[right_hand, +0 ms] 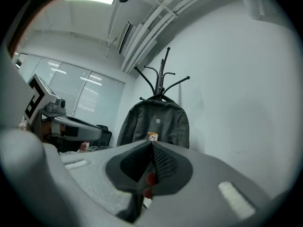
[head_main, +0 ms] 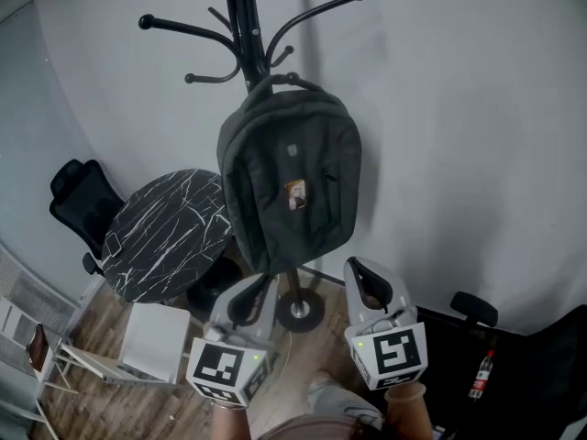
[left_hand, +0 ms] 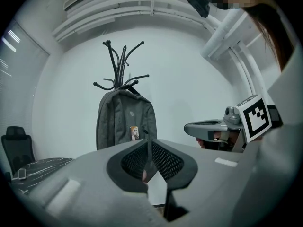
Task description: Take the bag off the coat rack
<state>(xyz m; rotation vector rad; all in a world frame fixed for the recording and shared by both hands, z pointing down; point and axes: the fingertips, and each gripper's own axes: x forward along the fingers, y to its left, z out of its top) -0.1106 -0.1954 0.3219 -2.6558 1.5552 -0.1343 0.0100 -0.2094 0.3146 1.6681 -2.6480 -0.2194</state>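
A dark grey backpack hangs by its top loop from a hook of the black coat rack, against the white wall. It also shows ahead in the left gripper view as the backpack and in the right gripper view as the backpack. My left gripper and right gripper are held level, side by side, just short of the bag's bottom edge and apart from it. Both are shut with nothing between the jaws.
A round black marble-patterned table stands left of the rack, with a black office chair behind it. The rack's round base sits on the wooden floor between my grippers. A white folding chair is at lower left, a bottle at lower right.
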